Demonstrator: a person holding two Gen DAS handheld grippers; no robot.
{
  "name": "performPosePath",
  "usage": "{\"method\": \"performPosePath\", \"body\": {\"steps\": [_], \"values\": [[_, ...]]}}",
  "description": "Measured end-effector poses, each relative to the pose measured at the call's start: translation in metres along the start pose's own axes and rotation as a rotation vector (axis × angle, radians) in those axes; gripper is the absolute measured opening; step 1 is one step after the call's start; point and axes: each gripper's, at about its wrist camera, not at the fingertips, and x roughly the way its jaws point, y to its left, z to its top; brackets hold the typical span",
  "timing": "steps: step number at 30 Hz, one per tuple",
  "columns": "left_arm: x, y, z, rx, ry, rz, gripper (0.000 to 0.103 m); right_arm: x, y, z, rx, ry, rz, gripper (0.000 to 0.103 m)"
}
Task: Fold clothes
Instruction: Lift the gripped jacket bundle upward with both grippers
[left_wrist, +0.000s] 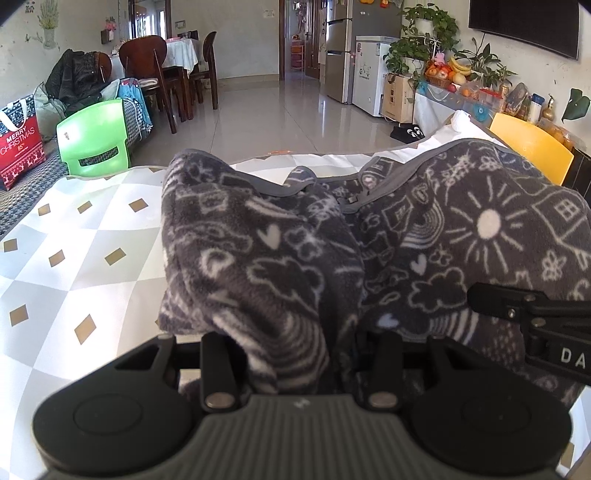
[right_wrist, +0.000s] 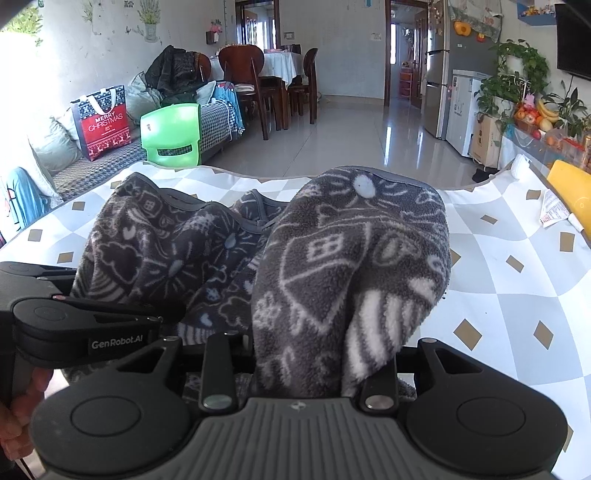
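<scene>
A dark grey fleece garment (left_wrist: 424, 229) printed with white doodles lies partly on the table and partly raised, its zipped collar toward the far edge. My left gripper (left_wrist: 295, 343) is shut on a bunched fold of it, which hangs lifted over the fingers and hides the tips. The right gripper (left_wrist: 517, 314) shows at the right edge of the left wrist view, against the cloth. In the right wrist view the same garment (right_wrist: 166, 243) spreads to the left. There my right gripper (right_wrist: 314, 343) is shut on another raised fold, and the left gripper (right_wrist: 96, 321) shows at the left.
The table carries a grey and white diamond cloth (left_wrist: 92, 240). A green chair (left_wrist: 94, 138) stands beyond its far left, a yellow chair (left_wrist: 532, 149) at its right. A printed packet (right_wrist: 554, 212) lies near the table's right edge. A hand (right_wrist: 22, 406) holds the left gripper.
</scene>
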Motion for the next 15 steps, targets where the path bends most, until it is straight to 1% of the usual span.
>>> {"method": "performPosePath", "body": {"steps": [15], "values": [[-0.018,-0.010,0.008,0.013,-0.055,0.034,0.040,-0.016,0.004,0.005,0.006,-0.045,0.002,0.036]]}}
